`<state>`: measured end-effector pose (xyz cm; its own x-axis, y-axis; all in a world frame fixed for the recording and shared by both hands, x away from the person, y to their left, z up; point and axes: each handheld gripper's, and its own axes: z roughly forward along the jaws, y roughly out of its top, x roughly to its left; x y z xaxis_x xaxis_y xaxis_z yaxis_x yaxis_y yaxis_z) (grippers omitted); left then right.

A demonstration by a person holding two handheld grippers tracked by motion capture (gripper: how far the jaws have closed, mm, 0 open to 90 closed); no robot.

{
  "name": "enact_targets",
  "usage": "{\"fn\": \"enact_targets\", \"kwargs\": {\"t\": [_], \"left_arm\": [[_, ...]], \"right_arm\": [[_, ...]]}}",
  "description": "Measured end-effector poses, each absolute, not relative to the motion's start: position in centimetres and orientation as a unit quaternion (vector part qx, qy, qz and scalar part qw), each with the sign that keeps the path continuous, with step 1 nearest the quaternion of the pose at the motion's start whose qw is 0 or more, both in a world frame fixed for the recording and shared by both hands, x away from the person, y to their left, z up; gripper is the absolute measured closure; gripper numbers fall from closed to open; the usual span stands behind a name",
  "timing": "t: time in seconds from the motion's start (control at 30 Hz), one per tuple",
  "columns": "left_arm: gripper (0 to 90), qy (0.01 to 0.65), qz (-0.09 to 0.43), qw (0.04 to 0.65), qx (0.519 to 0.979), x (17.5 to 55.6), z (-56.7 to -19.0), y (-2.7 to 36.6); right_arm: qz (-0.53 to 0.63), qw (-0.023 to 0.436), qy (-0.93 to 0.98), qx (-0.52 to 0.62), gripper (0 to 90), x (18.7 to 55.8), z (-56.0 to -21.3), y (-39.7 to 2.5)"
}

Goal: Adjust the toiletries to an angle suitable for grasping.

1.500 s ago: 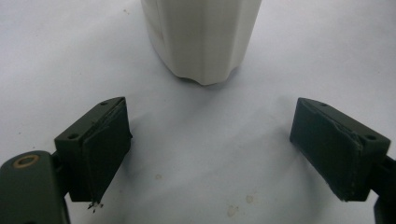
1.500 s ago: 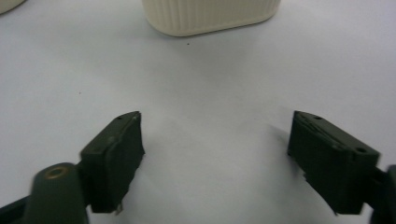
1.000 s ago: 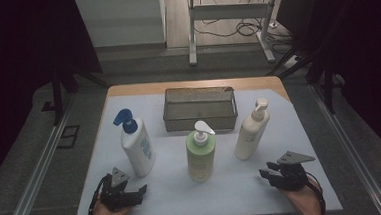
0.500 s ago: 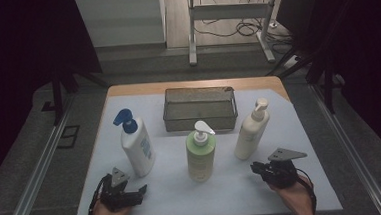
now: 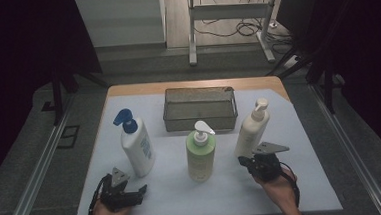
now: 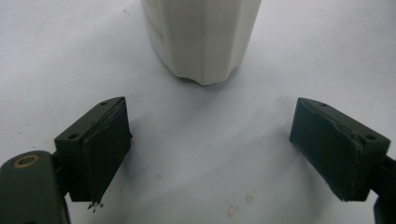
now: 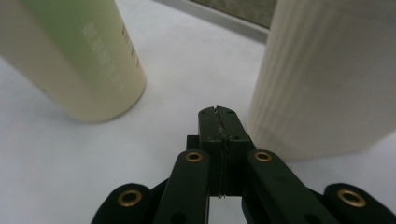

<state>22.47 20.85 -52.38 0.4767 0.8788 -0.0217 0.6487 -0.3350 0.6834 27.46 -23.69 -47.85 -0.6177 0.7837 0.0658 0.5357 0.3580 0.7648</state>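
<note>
High view: nearest the person, the left gripper [image 5: 142, 189] rests on the white table cover [image 5: 174, 198] with jaws spread wide and empty, below the blue-capped pump bottle [image 5: 136, 149]. The right gripper [image 5: 243, 160], jaws pressed together on nothing, sits just beside, perhaps touching, the cream pump bottle [image 5: 250, 129]. Between stands the green pump bottle [image 5: 201, 153]; the wire basket [image 5: 200, 108] lies farthest.

Three plastic pump bottles are standing out: one white blue-capped [image 5: 137, 148], one green [image 5: 201, 154], one cream [image 5: 251, 130]; one grey mesh basket [image 5: 201, 120] is sitting behind.

Print on green bottle [image 7: 79, 60] blurred, unreadable.
</note>
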Motion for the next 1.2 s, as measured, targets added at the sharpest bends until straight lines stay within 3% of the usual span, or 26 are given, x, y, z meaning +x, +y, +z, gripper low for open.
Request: {"fn": "enact_targets", "kwargs": {"t": [0.6, 1.2], "left_arm": [[12.2, 0.479, 0.179, 0.321, 0.797, 22.5, -52.4, 20.8], [12.2, 0.479, 0.179, 0.321, 0.797, 22.5, -52.4, 20.8]], "right_arm": [[0.374, 0.233, 0.787, 0.432, 89.7, 29.7, -48.3, -20.8], [0.364, 0.240, 0.780, 0.450, 89.6, 28.9, -48.3, -23.2]]}}
